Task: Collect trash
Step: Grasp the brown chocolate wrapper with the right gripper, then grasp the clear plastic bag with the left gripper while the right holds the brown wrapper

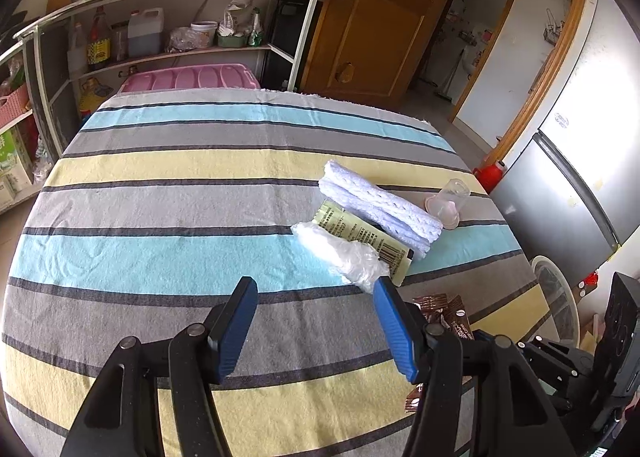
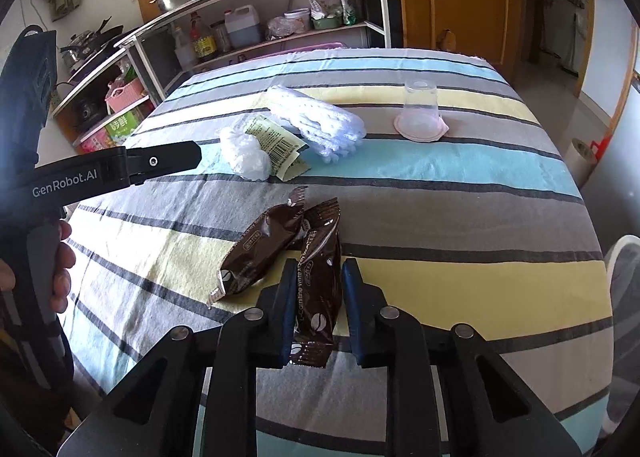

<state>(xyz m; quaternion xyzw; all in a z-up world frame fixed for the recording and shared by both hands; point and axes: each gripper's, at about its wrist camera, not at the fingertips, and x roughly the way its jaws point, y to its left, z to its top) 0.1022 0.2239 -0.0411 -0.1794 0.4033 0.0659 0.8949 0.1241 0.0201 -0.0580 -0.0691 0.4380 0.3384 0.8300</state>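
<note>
Right tongs (image 2: 316,305) are clenched on a brown coffee sachet (image 2: 318,281); both blue pads sit against its sides, and its long axis runs straight along the fingers, pointing away from the camera. A second brown sachet (image 2: 260,253) lies just to the left, touching the first near the top and angled off to the lower left. Left tongs (image 1: 316,329) are released, nothing between the jaws, hanging over the striped surface (image 1: 160,217).

Key relation for the left side: the crumpled clear plastic wrap (image 1: 344,253) lies ahead and to the right of the left tongs, its near end just beyond the right fingertip. Its long axis runs diagonally, far-left to near-right. The yellow-green printed wrapper (image 1: 360,233) is partly under it, and the white foam net sleeve (image 1: 380,201) touches the wrapper on the far side. An upturned clear cup (image 1: 448,201) stands apart to the right.

Judgement: the left hand is nearer the wrap pile and needs to shift right and forward. No bin clearly identifiable.
</note>
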